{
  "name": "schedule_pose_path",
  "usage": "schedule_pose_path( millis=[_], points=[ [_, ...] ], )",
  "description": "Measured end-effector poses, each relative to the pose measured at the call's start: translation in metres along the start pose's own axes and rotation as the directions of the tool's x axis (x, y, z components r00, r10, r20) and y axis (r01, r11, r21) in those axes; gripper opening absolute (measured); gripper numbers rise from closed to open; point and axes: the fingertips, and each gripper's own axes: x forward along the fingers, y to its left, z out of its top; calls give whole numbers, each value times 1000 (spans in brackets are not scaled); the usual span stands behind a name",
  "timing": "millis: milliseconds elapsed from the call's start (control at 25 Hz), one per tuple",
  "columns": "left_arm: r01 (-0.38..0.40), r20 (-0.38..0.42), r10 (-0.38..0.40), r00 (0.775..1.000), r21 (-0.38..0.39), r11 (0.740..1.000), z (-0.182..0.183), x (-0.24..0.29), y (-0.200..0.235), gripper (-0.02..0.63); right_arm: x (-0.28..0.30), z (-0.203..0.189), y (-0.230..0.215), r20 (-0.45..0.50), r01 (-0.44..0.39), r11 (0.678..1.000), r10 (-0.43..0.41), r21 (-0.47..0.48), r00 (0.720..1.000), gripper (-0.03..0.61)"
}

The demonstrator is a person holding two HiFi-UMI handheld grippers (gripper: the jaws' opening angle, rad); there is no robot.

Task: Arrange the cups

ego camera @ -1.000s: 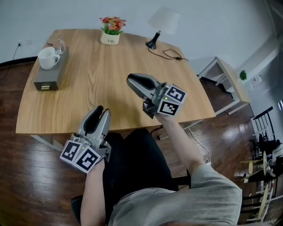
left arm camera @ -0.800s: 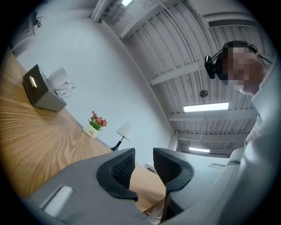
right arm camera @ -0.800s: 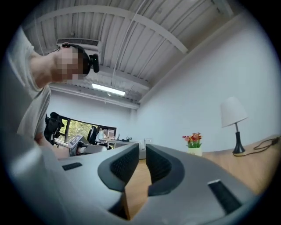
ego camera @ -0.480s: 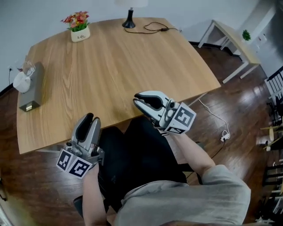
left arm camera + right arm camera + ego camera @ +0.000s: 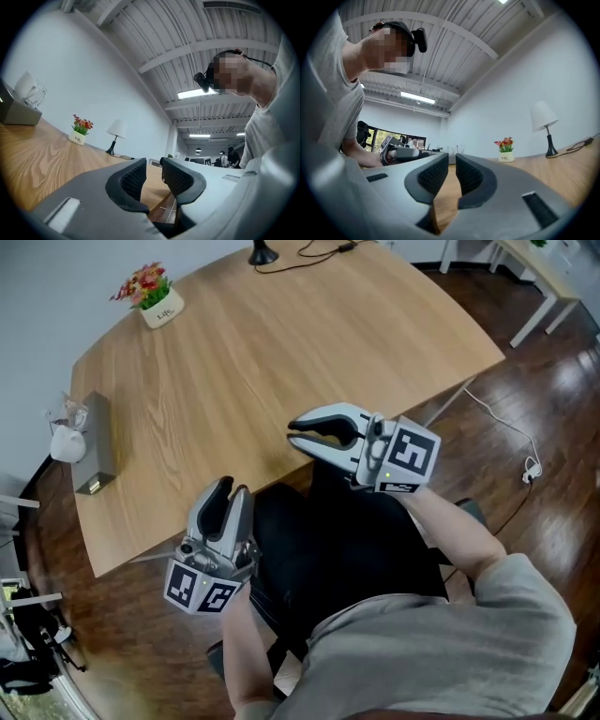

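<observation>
Left hand-held gripper [image 5: 228,491] and right hand-held gripper [image 5: 293,433] both have their jaws closed together, holding nothing, at lower centre by the surface's [image 5: 281,343] near edge. At far left, a white cup [image 5: 66,442] and a glass cup [image 5: 73,412] sit on a grey box [image 5: 94,457].

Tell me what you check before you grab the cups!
1. Left gripper empty: ok, jaws shut on nothing.
2. Right gripper empty: ok, jaws shut on nothing.
3. Jaws open enough to grab: not ok, both shut.
4. Cups found: ok, white mug and glass cup sit on the gray box at the table edge.
5. Way over the table free: ok, bare wood; flower pot stands far off.
6. Anything inside the cups: cannot tell.
</observation>
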Motion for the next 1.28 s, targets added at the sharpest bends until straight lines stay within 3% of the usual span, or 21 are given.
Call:
schedule_pose_path(
  millis=[440,1280],
  points=[
    [-12,29,14,999,-79,997,3,-6,10,120,0,-1,0,0,-5,1000,5,23,1000,49],
    [-11,20,13,1000,-101,995,1,-5,10,120,0,-4,4,-25,-24,1000,24,1,999,48]
  ],
)
